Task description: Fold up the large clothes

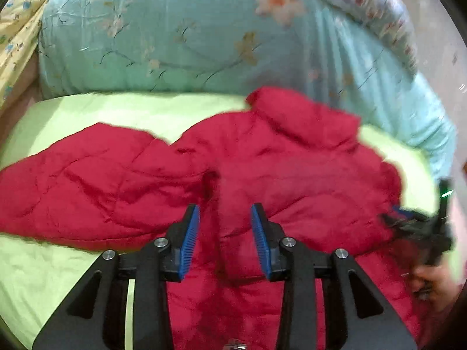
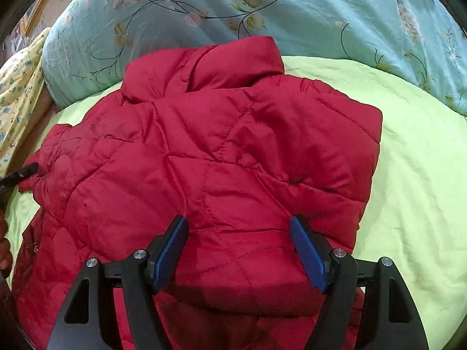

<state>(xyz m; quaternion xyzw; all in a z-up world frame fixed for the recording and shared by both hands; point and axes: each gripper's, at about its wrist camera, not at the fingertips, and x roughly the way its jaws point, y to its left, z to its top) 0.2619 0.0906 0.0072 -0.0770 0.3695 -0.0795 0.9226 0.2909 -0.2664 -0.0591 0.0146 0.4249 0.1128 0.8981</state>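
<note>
A big red puffy jacket (image 2: 221, 157) lies on a light green sheet (image 2: 414, 180) on the bed. Its collar (image 2: 210, 64) is at the far end, next to a blue-green blanket w/ flowers (image 2: 321, 8) bunched up behind it. A yellow cloth w/ small blue prints (image 2: 17, 99) hangs at the far left.

In the left wrist view, one sleeve (image 1: 76, 175) sticks out flat to the left over the sheet. In the right wrist view, the other side is folded in over the body (its sleeve is tucked out of sight), so that edge looks straight.

The left gripper (image 1: 225, 233) hangs over the jacket near the middle. Its blue pads (image 1: 189, 242) stand a bit apart & nothing is squeezed between them; red cloth shows below the gap.

The right gripper (image 2: 239, 250) has its jaws spread wide over the near part of the folded side. The cloth sits under & between the blue pads (image 2: 306, 253), but they aren't pinching it, so it's let go.

In the left wrist view the right gripper looks blurry at the right edge, w/ a hand (image 1: 432, 283) holding it.
</note>
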